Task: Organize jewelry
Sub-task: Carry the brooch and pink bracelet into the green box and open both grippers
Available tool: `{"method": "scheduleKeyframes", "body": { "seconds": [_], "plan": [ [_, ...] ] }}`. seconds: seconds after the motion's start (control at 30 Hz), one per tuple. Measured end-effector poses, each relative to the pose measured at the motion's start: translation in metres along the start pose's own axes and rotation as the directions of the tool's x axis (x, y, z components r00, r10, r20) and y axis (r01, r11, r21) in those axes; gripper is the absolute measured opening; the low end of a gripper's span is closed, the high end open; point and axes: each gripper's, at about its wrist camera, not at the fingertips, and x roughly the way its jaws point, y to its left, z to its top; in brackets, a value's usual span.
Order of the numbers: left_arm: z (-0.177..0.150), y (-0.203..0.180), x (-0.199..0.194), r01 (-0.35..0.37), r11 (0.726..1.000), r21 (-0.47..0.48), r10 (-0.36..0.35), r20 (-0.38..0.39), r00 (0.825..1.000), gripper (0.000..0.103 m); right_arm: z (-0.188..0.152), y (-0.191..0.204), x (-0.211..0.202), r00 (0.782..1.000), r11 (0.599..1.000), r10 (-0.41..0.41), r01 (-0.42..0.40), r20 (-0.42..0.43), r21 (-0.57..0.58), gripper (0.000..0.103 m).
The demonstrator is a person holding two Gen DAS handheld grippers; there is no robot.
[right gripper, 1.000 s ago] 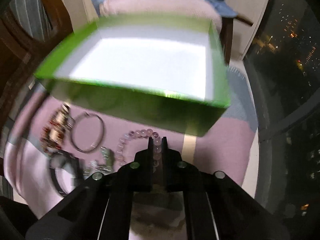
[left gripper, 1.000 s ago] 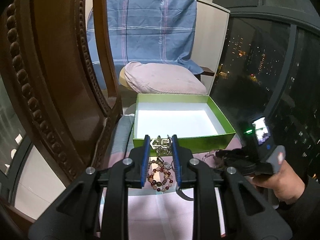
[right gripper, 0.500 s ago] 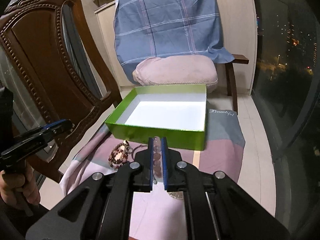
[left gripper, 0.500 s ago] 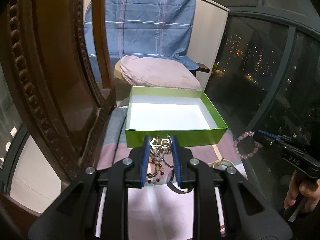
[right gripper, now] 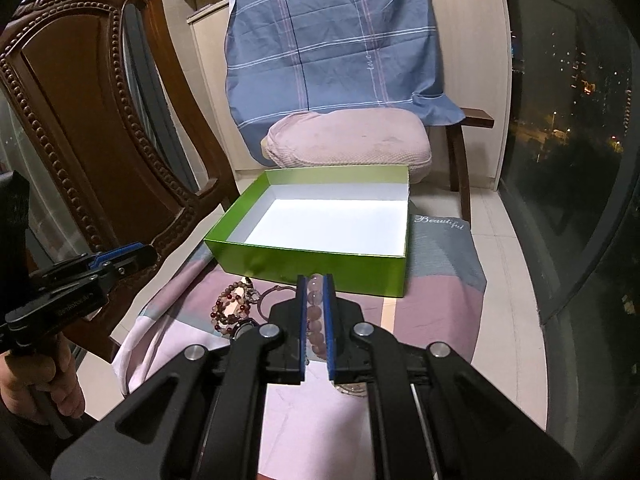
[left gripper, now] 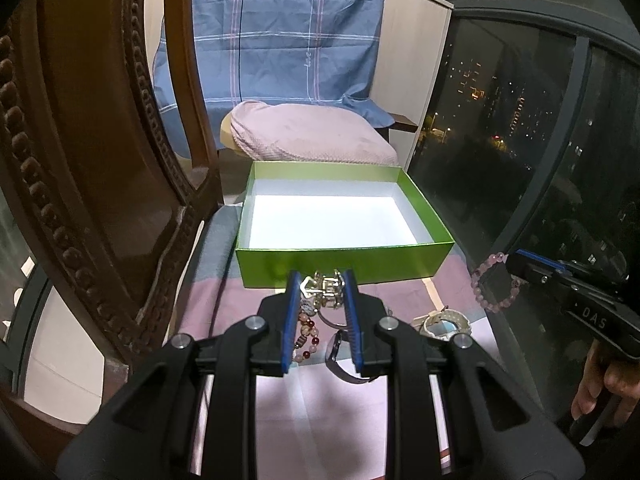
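An empty green box [left gripper: 340, 264] with a white inside [right gripper: 312, 256] sits on a pink and grey cloth. My left gripper [left gripper: 322, 286] is shut on a gold metal jewelry piece [left gripper: 325, 287], held above the cloth in front of the box. My right gripper [right gripper: 315, 292] is shut on a pink bead bracelet [right gripper: 315, 312]; the bracelet [left gripper: 490, 284] hangs from its tips to the right of the box. A red and brown bead bracelet [right gripper: 230, 308], a thin ring bangle [right gripper: 272, 292] and a watch [left gripper: 344, 360] lie on the cloth.
A carved wooden chair back [right gripper: 92, 120] stands close on the left. A pink cushion [right gripper: 348, 140] and a blue checked cloth [right gripper: 336, 48] are behind the box. A dark window [right gripper: 580, 120] runs along the right. A pale beaded piece [left gripper: 444, 322] lies on the cloth.
My right gripper has lifted the pink bead bracelet off the cloth and pulled back and up. My left gripper has risen slightly with the gold piece.
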Motion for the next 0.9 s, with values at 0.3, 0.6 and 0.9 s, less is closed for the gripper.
{"method": "scheduleKeyframes", "body": {
  "seconds": [0.3, 0.6, 0.9],
  "plan": [
    [0.0, -0.001, 0.004, 0.0, 1.0, 0.002, 0.0, -0.018, 1.0, 0.022, -0.001, 0.0, 0.002, 1.0, 1.0, -0.001, 0.001, -0.009, -0.003, 0.008],
    [0.0, -0.002, 0.009, -0.002, 1.0, 0.004, 0.002, -0.031, 1.0, 0.022, -0.002, 0.001, 0.005, 1.0, 1.0, 0.002, -0.002, -0.018, -0.006, 0.008],
    [0.015, 0.003, 0.028, 0.005, 0.999, -0.039, -0.007, -0.045, 0.999, 0.022, 0.021, -0.008, 0.011, 0.999, 0.999, 0.038, -0.038, 0.007, 0.028, 0.008]
  ]
}}
